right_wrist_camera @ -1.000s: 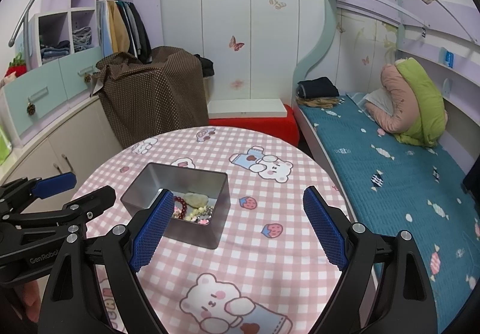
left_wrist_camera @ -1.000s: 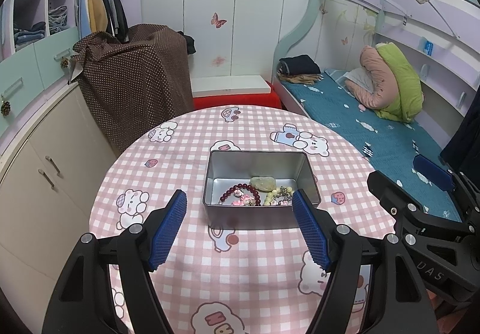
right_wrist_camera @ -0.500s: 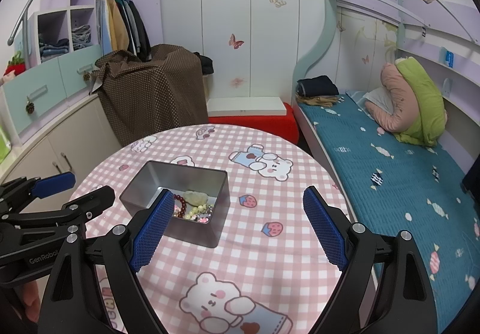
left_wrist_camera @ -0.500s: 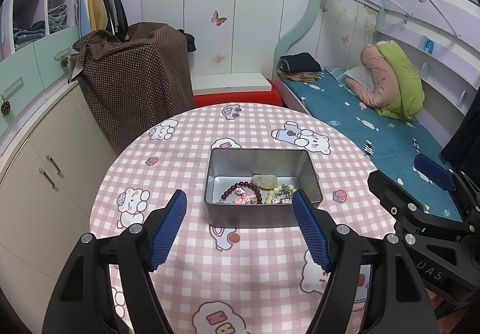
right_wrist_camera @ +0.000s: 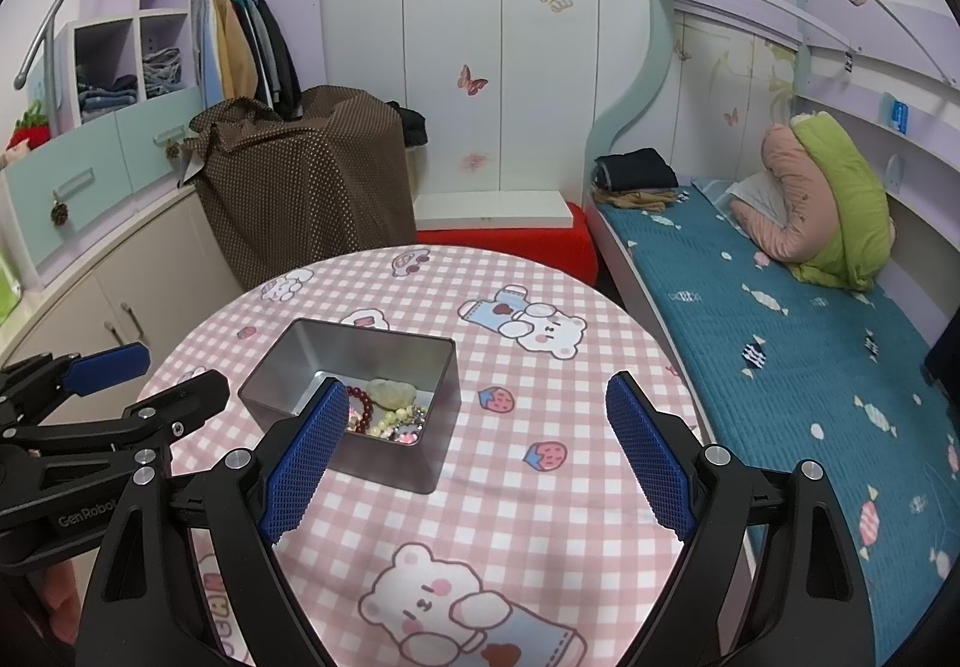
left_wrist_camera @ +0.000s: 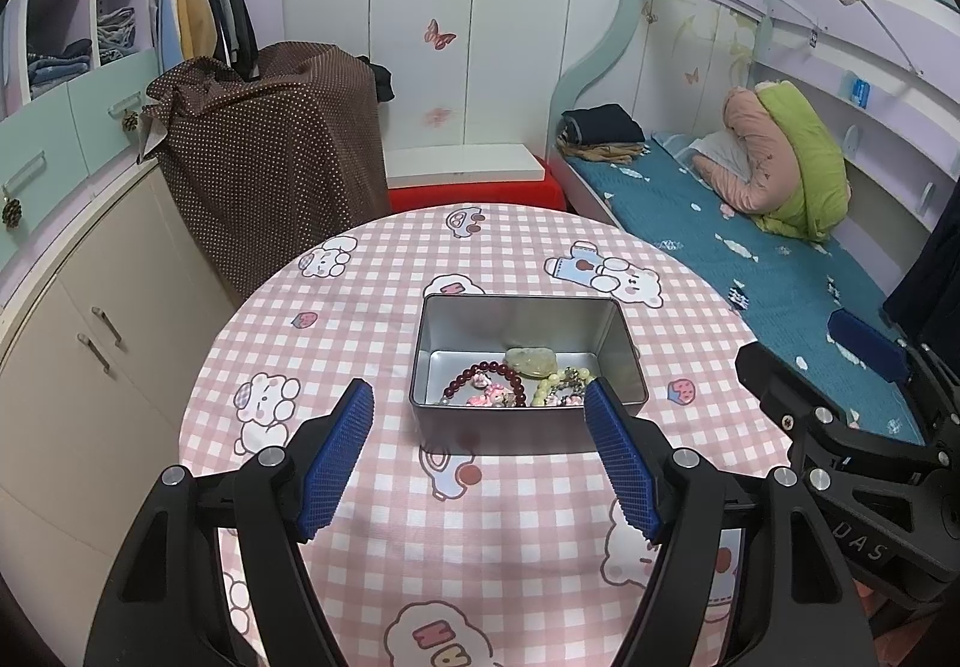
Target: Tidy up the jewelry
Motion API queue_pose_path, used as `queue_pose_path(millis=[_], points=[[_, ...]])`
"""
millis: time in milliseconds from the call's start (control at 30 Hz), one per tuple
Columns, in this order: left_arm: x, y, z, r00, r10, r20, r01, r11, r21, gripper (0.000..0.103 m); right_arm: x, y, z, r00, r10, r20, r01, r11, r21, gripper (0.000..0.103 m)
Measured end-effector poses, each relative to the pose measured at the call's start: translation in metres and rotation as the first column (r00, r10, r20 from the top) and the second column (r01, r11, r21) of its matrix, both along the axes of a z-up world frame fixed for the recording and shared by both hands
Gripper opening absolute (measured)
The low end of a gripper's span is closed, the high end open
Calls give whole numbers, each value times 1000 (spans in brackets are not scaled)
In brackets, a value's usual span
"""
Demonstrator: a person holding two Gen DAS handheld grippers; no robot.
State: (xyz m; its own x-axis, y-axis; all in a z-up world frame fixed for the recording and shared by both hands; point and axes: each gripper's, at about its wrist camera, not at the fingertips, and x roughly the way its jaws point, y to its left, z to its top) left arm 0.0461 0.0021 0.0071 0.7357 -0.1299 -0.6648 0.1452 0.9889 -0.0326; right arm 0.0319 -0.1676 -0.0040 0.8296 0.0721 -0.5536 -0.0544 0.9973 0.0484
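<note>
A silver metal tin (left_wrist_camera: 528, 433) stands on the round table with the pink checked cloth (left_wrist_camera: 384, 319). Inside it lie a dark red bead bracelet (left_wrist_camera: 480, 376), a pale green stone (left_wrist_camera: 529, 359), a pale bead bracelet (left_wrist_camera: 555, 385) and pink charms. The tin also shows in the right wrist view (right_wrist_camera: 396, 466). My left gripper (left_wrist_camera: 480, 454) is open and empty, just before the tin's near wall. My right gripper (right_wrist_camera: 477, 454) is open and empty, to the right of the tin. The right gripper's body shows at the right in the left wrist view (left_wrist_camera: 852, 427).
A bed with a teal cover (right_wrist_camera: 780, 319) runs along the right, close to the table edge. A cabinet (left_wrist_camera: 90, 343) stands at the left, a brown dotted cloth over a box (left_wrist_camera: 270, 157) and a red bench (left_wrist_camera: 480, 187) behind the table.
Both grippers have drifted slightly; the tin sits a little lower and nearer in the views. Both stay open and empty. The jewelry in the tin has not moved.
</note>
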Motion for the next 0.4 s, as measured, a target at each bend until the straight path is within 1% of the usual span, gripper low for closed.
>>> queue_pose_path(millis=[100,233,400], points=[[0,1,-1,1000,4,-1,-4,1000,4,70,1,-1,-1,1000,2,-3,-2,1000,3,85],[1,3,-2,1000,-2,-7,1,1000,-18,70,1,-1,-4,1000,1,-11,-1,1000,-1,85],[2,2,-3,1000,-2,-13,2,1000,-9,70,2,-1,-5,1000,1,-11,-1,1000,-3,85]])
